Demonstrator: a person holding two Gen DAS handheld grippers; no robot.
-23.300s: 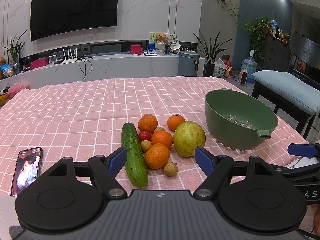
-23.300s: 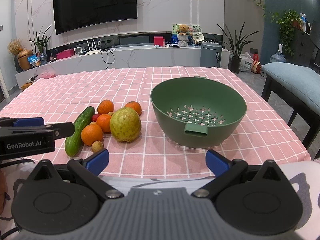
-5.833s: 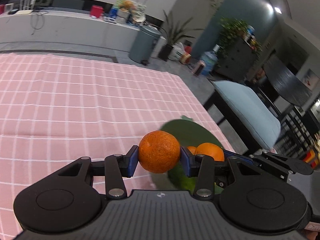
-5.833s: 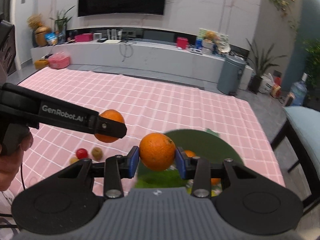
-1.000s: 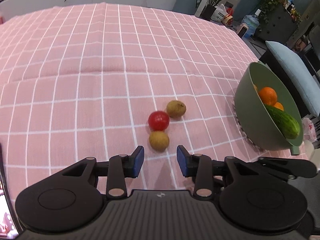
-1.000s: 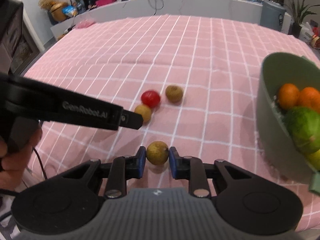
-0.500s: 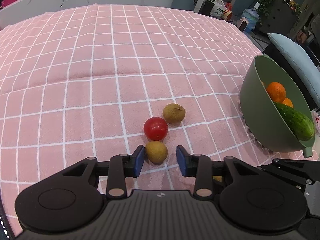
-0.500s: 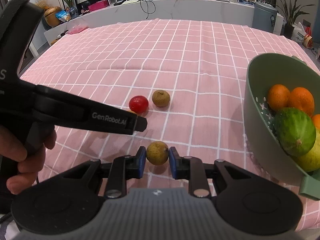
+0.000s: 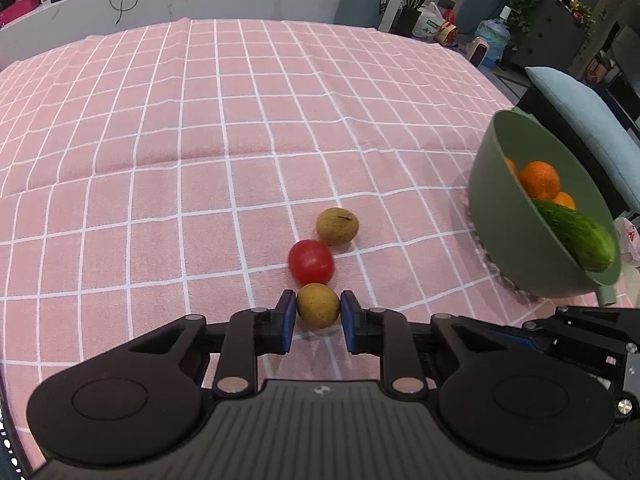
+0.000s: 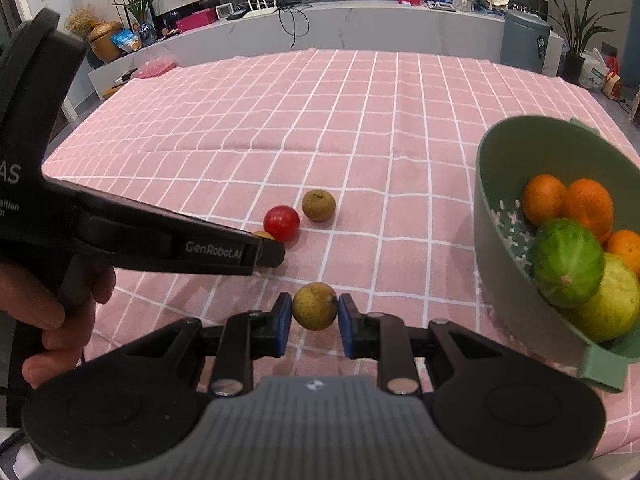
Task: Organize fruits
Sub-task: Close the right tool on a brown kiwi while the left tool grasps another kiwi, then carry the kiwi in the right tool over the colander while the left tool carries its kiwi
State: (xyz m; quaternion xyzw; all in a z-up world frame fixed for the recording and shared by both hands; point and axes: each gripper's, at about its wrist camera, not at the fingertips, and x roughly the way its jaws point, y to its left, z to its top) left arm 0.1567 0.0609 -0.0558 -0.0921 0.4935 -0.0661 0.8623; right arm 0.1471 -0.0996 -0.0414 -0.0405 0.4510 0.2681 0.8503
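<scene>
My left gripper [image 9: 318, 322] is closed around a small brown longan [image 9: 318, 306] that rests on the pink checked cloth, just in front of a red cherry tomato [image 9: 311, 262] and another longan [image 9: 337, 226]. My right gripper [image 10: 314, 322] is shut on a longan [image 10: 315, 306] and holds it above the cloth. The green colander [image 10: 496, 184] at the right holds oranges [image 10: 588, 204], a cucumber [image 10: 568, 262] and a pale green fruit [image 10: 612, 304]. The left gripper's finger [image 10: 264, 254] hides most of its longan in the right wrist view.
The pink checked tablecloth [image 9: 200, 120] covers the table. The colander [image 9: 504, 216] sits near the table's right edge. A bench with a blue cushion [image 9: 580, 104] stands beyond that edge. A low white shelf with clutter runs along the far wall.
My left gripper has moved forward and its fingers have closed onto the nearest longan on the cloth. My right gripper has risen slightly with its longan still held.
</scene>
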